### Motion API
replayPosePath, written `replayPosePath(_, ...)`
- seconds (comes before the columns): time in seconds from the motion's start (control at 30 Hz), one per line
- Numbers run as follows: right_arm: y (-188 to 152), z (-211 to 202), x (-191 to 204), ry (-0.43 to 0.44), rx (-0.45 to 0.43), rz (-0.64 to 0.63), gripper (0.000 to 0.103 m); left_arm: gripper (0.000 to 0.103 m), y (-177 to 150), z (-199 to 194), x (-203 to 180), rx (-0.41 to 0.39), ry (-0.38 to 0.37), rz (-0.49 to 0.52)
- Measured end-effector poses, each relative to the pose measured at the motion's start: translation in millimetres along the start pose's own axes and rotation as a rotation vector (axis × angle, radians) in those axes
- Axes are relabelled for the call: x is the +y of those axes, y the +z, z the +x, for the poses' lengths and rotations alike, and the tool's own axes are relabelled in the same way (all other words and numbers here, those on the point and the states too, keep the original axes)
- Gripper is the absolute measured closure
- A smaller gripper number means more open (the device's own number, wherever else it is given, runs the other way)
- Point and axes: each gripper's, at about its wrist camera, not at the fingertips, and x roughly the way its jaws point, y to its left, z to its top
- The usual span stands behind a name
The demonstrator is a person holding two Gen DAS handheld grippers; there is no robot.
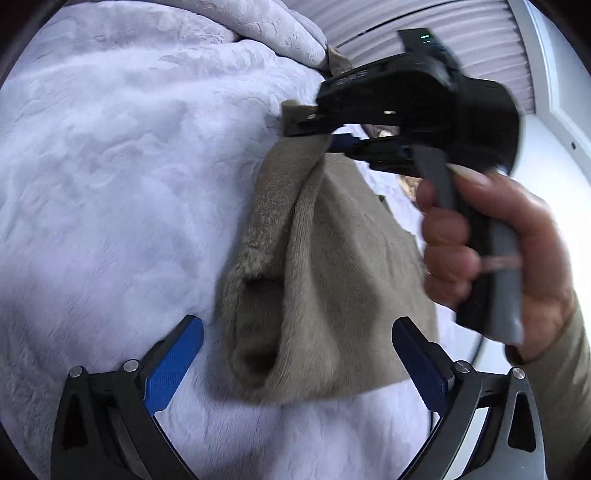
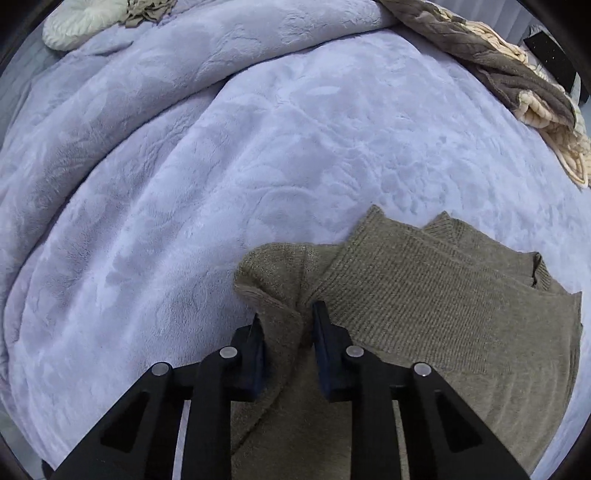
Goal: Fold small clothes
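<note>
A small olive-brown knit garment [image 1: 325,266] hangs in the left wrist view, pinched at its top by my right gripper [image 1: 325,138], which is shut on it. In the right wrist view the same garment [image 2: 424,295] bunches between the right gripper [image 2: 288,314] pads and spreads over the lavender blanket [image 2: 221,166]. My left gripper [image 1: 295,343] is open and empty, its blue pads on either side below the hanging garment's lower end, not touching it.
The plush lavender blanket [image 1: 110,166] covers the bed. A brown and cream knitted throw [image 2: 517,74] lies at the far right. A white cushion [image 2: 81,22] and a crumpled olive cloth [image 2: 147,11] lie at the far left. A white door [image 1: 554,110] stands right.
</note>
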Motion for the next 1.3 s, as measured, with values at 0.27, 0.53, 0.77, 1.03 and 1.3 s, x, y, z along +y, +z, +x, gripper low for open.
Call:
replayPosePath(0.27, -14.0, -25.1, -26.5, 0.115, -0.051, -0.004, 0.081, 0.081, 1.7, 9.7, -18.6, 0.003, 0.091, 0.022)
replayPosePath(0.53, -14.1, -42.8, -35.0, 0.175, -0.085, 0.002, 0.082, 0.082, -4.3, 6.5, -76.2, -0.014, 0.308, 0.16)
replayPosePath(0.77, -14.4, -62.3, -55.0, 0.238, -0.115, 0.014, 0.082, 0.082, -8.9, -2.1, -102.2, -0.018, 0.421, 0.229)
replayPosePath(1.03, -18.7, -80.8, -82.7, 0.32, -0.139, 0.045, 0.082, 0.082, -13.2, 4.5, -132.5, -0.014, 0.478, 0.295)
replayPosePath(1.3, -22.5, -95.2, -116.0, 0.412, -0.146, 0.09, 0.082, 0.082, -15.9, 14.9, -167.4, 0.0, 0.505, 0.347)
